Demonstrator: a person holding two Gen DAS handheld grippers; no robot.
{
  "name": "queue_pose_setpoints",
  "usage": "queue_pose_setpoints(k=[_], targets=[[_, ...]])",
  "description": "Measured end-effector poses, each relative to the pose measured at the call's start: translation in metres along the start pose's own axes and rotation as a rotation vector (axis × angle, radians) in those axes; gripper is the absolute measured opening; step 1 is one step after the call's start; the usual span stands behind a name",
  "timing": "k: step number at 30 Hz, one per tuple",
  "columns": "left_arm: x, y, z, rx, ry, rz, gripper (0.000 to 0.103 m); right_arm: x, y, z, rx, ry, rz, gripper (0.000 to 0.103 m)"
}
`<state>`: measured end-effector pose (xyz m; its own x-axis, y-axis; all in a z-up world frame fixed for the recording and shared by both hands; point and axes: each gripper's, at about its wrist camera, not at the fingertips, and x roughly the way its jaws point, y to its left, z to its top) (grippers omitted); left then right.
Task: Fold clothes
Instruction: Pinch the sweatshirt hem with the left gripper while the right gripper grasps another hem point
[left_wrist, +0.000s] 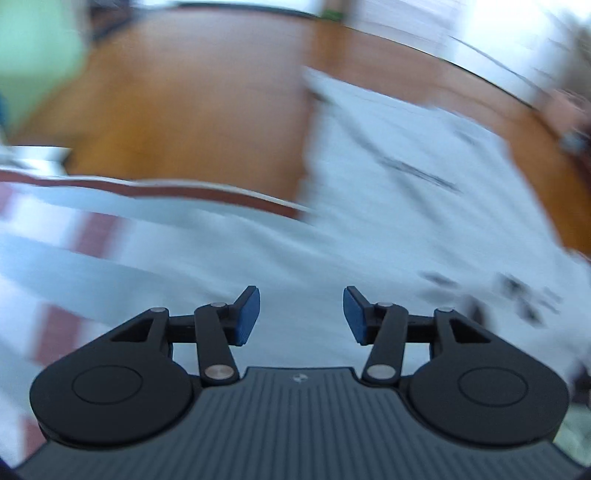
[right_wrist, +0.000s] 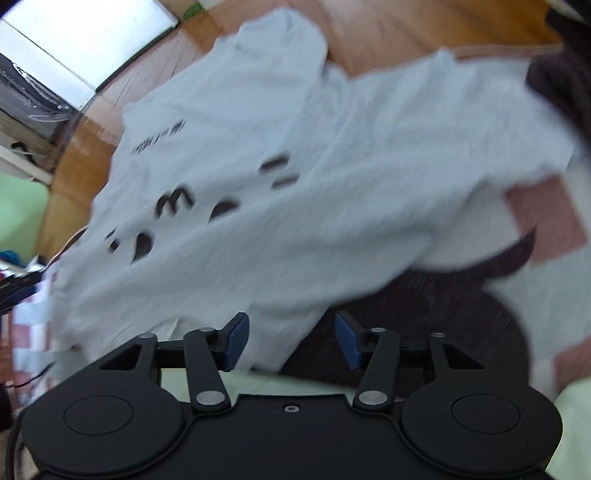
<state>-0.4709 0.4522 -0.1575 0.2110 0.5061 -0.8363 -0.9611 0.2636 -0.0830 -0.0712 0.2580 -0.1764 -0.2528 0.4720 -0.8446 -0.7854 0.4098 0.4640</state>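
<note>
While both views are smeared by blur, the white T-shirt (right_wrist: 295, 177) with dark lettering lies spread over a red-and-white checked cloth (right_wrist: 546, 218) and reaches onto the wooden floor (left_wrist: 184, 110). Only the right wrist view shows a dark garment (right_wrist: 424, 317) under the shirt's near edge. The left gripper (left_wrist: 301, 315) and right gripper (right_wrist: 291, 341) are both spread, nothing between their blue pads.

Black left gripper (left_wrist: 301, 317) and right gripper (right_wrist: 291, 345), blue-padded, silver-riveted.
</note>
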Motion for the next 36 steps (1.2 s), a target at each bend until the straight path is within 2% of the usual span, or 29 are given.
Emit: queue_pose_setpoints(k=[3,7,12,15,16,17,18,19,22,24,25,27,28,29,32,33,36], targets=[[0.003,-0.031,-0.013,0.097,0.062,-0.099,0.049,0.011,0.009,-0.008,-0.043,0.043,-0.015,0.059],[0.007,-0.073,-0.031,0.226,0.144,-0.23,0.056,0.021,0.028,-0.014,-0.131,0.034,-0.057,0.062],[0.013,-0.125,-0.053,0.387,0.248,-0.395,0.058,0.023,0.038,-0.015,-0.187,0.002,-0.091,0.061],[0.011,-0.129,-0.053,0.393,0.248,-0.432,0.06,0.023,0.04,-0.017,-0.227,-0.039,-0.111,0.061],[0.01,-0.129,-0.052,0.392,0.235,-0.429,0.066,0.025,0.039,-0.018,-0.234,-0.048,-0.105,0.06],[0.011,-0.128,-0.052,0.391,0.229,-0.424,0.072,0.025,0.038,-0.019,-0.241,-0.062,-0.102,0.054],[0.016,-0.128,-0.052,0.389,0.241,-0.416,0.072,0.025,0.038,-0.02,-0.249,-0.081,-0.105,0.047],[0.021,-0.129,-0.053,0.387,0.256,-0.408,0.072,0.024,0.037,-0.021,-0.256,-0.093,-0.109,0.026],[0.035,-0.135,-0.061,0.395,0.291,-0.385,0.072,0.018,0.031,-0.018,-0.239,-0.124,-0.099,0.011],[0.033,-0.139,-0.062,0.416,0.268,-0.389,0.072,0.006,0.028,-0.014,-0.188,-0.166,-0.07,0.009],[0.031,-0.141,-0.062,0.429,0.251,-0.396,0.07,-0.001,0.026,-0.013,-0.164,-0.193,-0.042,0.008],[0.026,-0.144,-0.062,0.453,0.232,-0.4,0.055,-0.017,0.028,-0.011,-0.145,-0.216,0.014,0.007],[0.024,-0.145,-0.063,0.459,0.23,-0.401,0.021,-0.025,0.03,-0.01,-0.14,-0.224,0.041,0.006],[0.021,-0.143,-0.063,0.451,0.236,-0.405,0.01,-0.033,0.031,-0.01,-0.134,-0.229,0.077,0.006],[0.013,-0.131,-0.058,0.386,0.225,-0.432,0.01,-0.047,0.032,-0.015,-0.132,-0.229,0.19,0.006],[0.012,-0.125,-0.056,0.359,0.226,-0.443,0.01,-0.043,0.03,-0.02,-0.15,-0.212,0.177,0.006],[0.018,-0.116,-0.053,0.292,0.28,-0.487,0.011,-0.015,0.021,-0.034,-0.161,-0.089,0.016,0.006]])
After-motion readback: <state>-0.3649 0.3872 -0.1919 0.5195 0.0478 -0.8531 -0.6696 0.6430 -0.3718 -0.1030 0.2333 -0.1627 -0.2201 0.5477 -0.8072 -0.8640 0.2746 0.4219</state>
